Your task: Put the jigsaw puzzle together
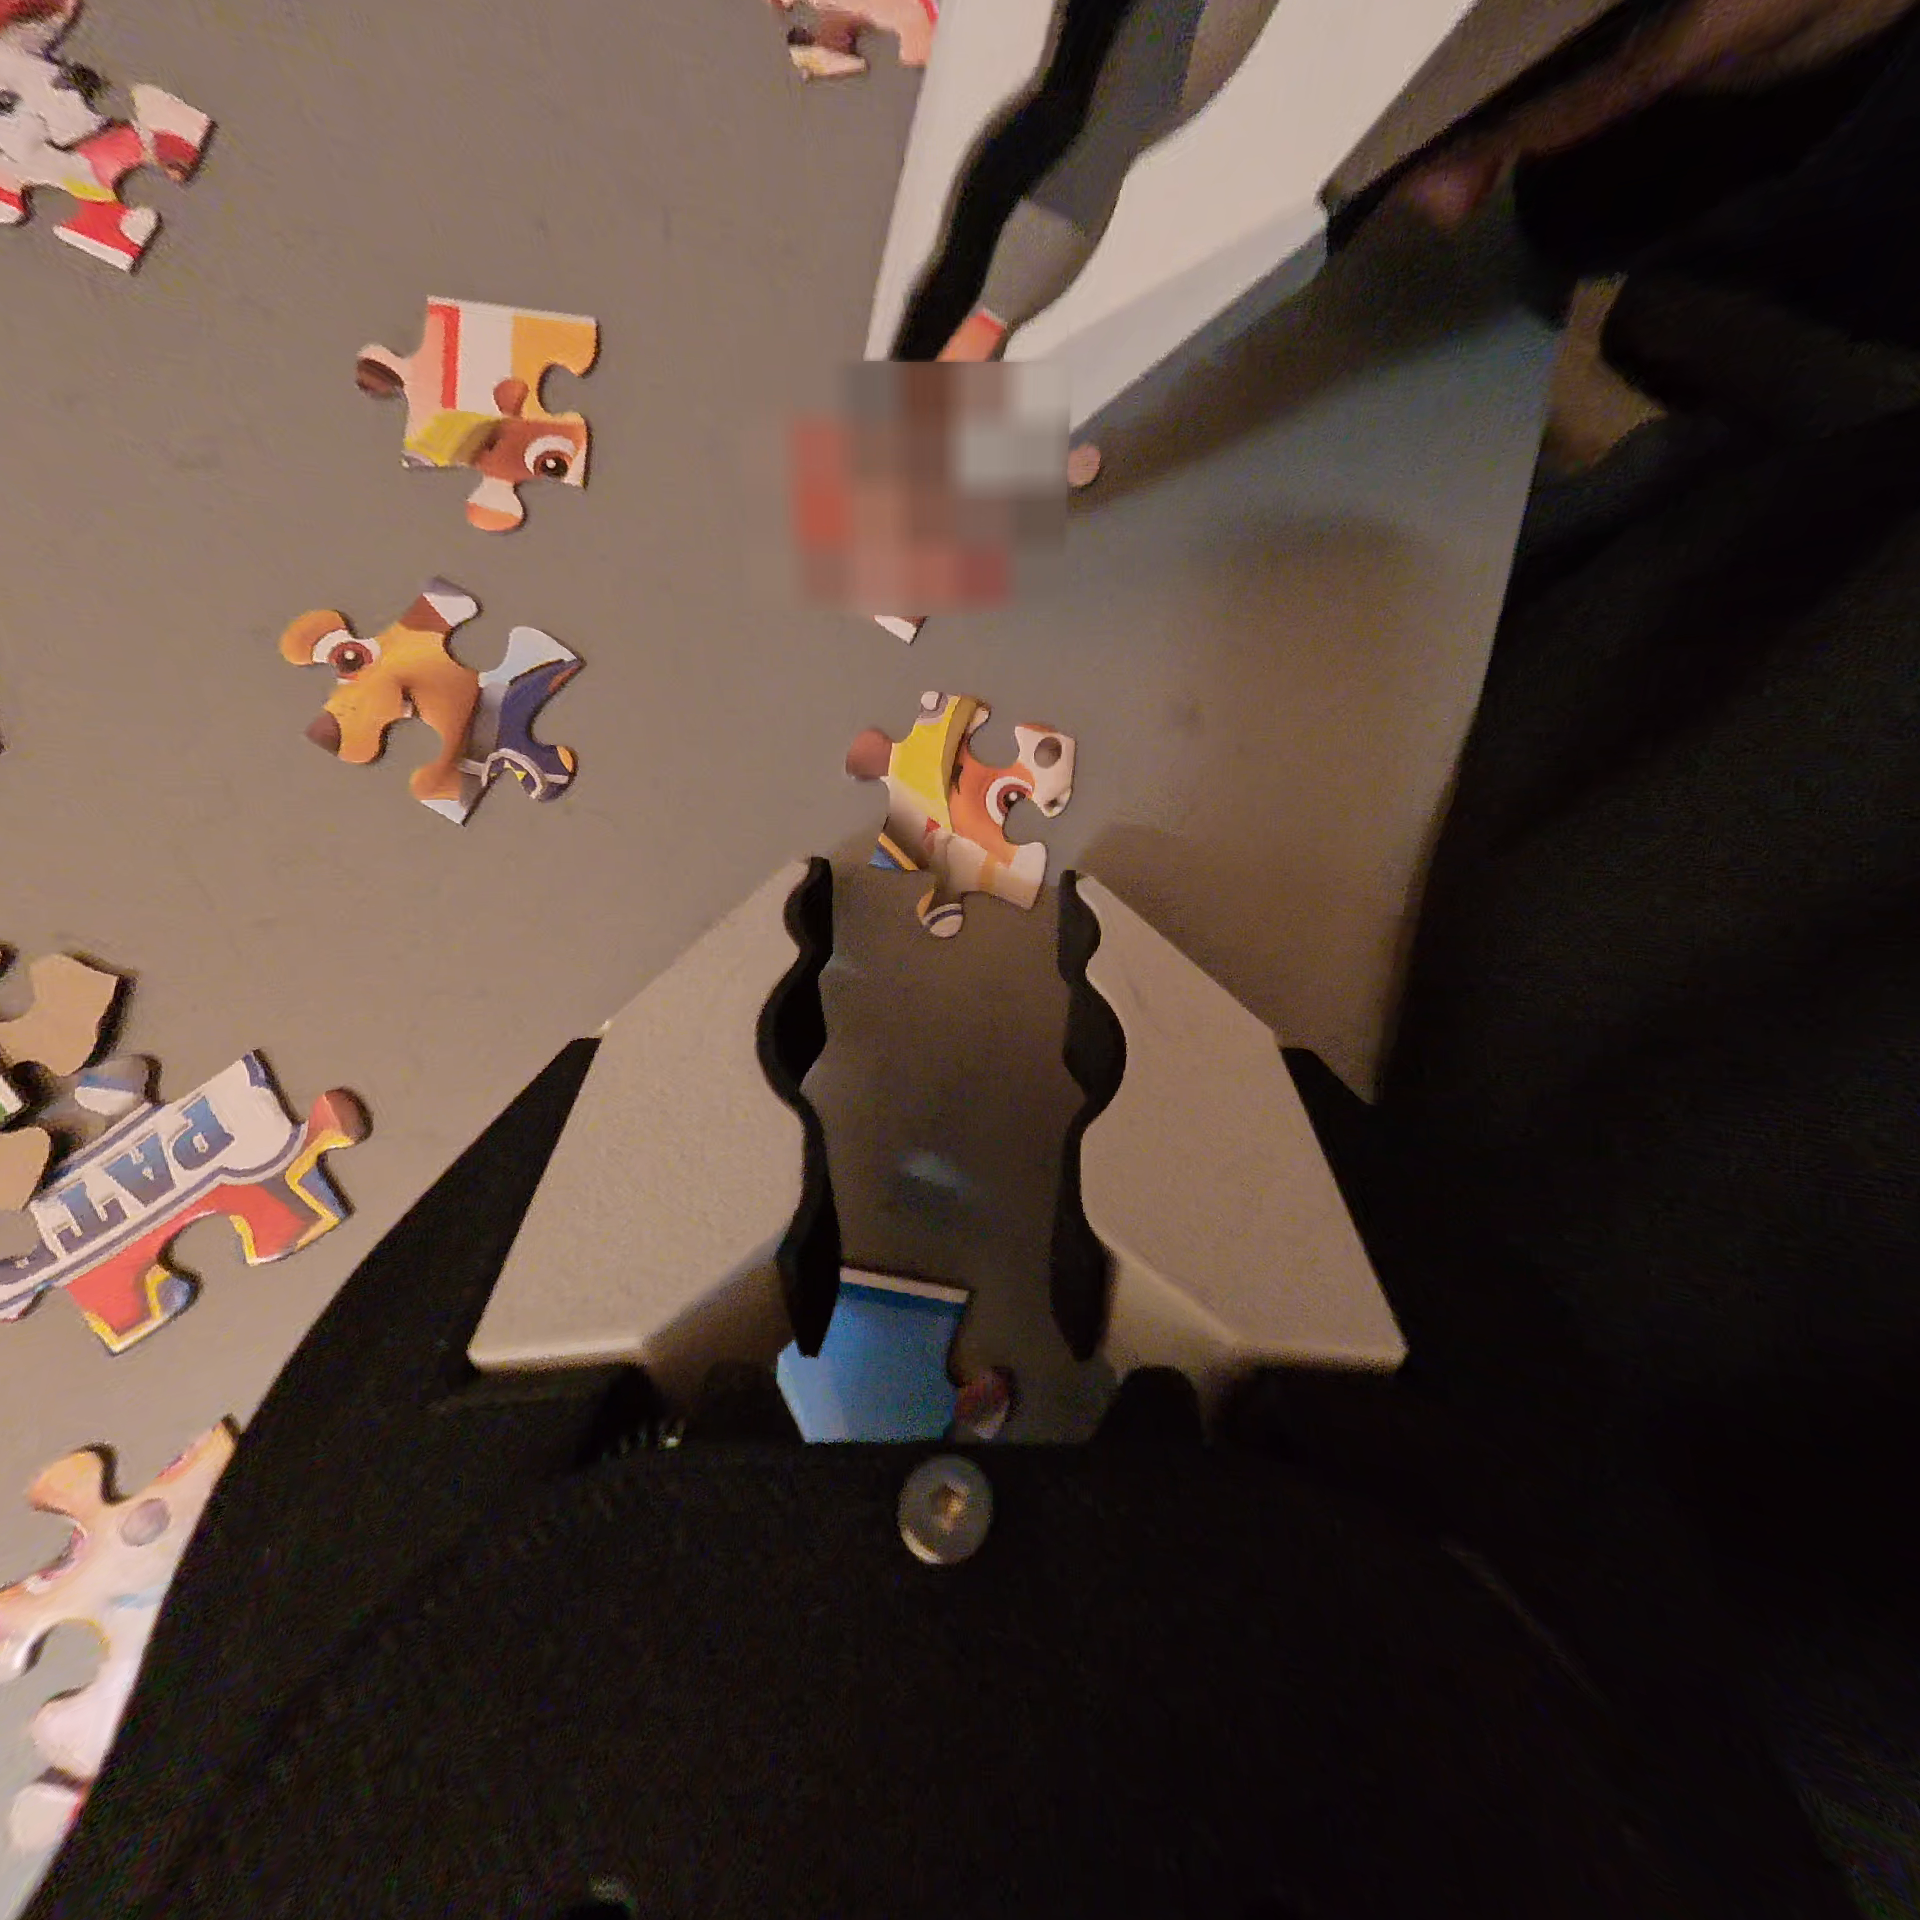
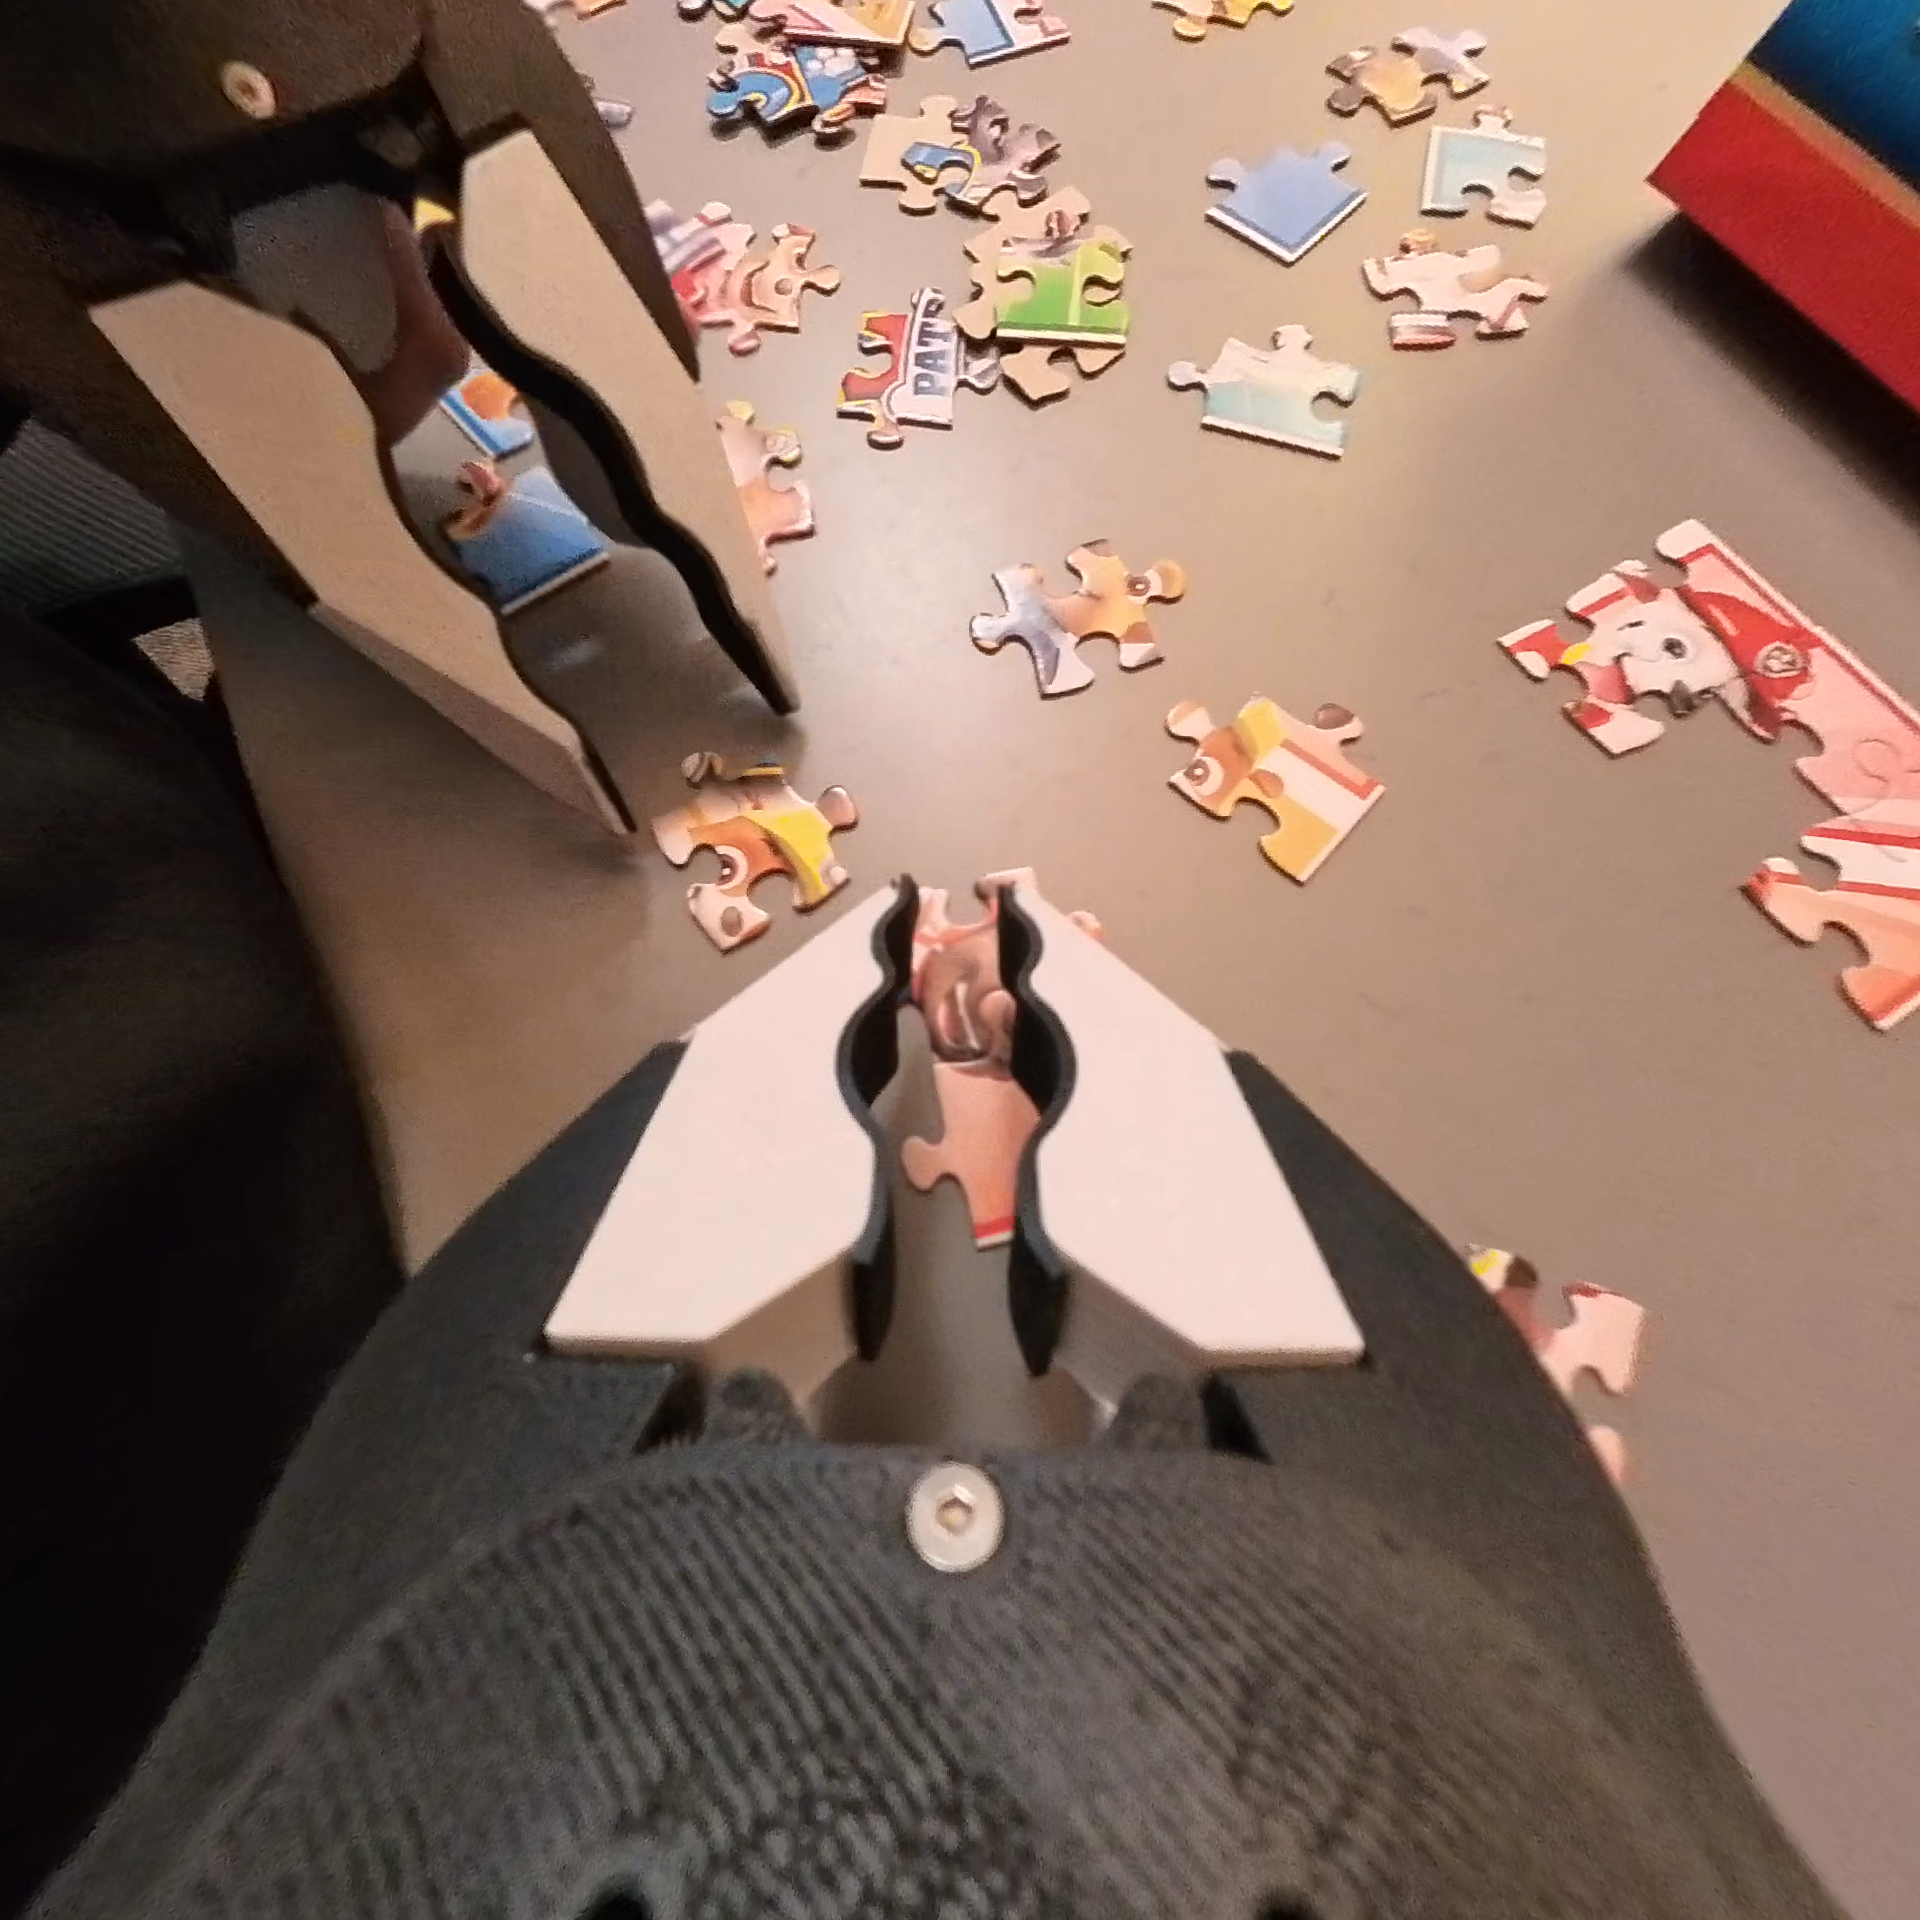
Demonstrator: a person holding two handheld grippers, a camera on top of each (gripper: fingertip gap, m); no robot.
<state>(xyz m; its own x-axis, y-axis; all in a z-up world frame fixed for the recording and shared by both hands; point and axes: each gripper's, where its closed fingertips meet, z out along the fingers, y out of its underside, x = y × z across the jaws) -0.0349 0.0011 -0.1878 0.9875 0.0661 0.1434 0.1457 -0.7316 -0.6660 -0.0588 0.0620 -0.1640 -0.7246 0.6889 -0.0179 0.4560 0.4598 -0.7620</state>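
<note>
Puzzle pieces lie scattered face up over a grey table (image 2: pixel 1403 1091), thickest at the far side, with a red box (image 2: pixel 1797 239) at the far right corner. The left gripper (image 1: pixel 945 883) stands released, its jaws well apart and its tips down at the table top. An orange-and-yellow piece (image 1: pixel 966 800) lies flat just beyond those tips, touched by neither pad. The right gripper (image 2: pixel 956 894), nearer and to the right, has only a narrow gap between its fingers. A pink piece (image 2: pixel 966 1039) shows through that gap and pokes out past the right finger, so it seems to lie flat underneath rather than being pinched. Such thin card flat on the table offers little edge, so I'd judge any grip needs the tips low and square to the sides.
</note>
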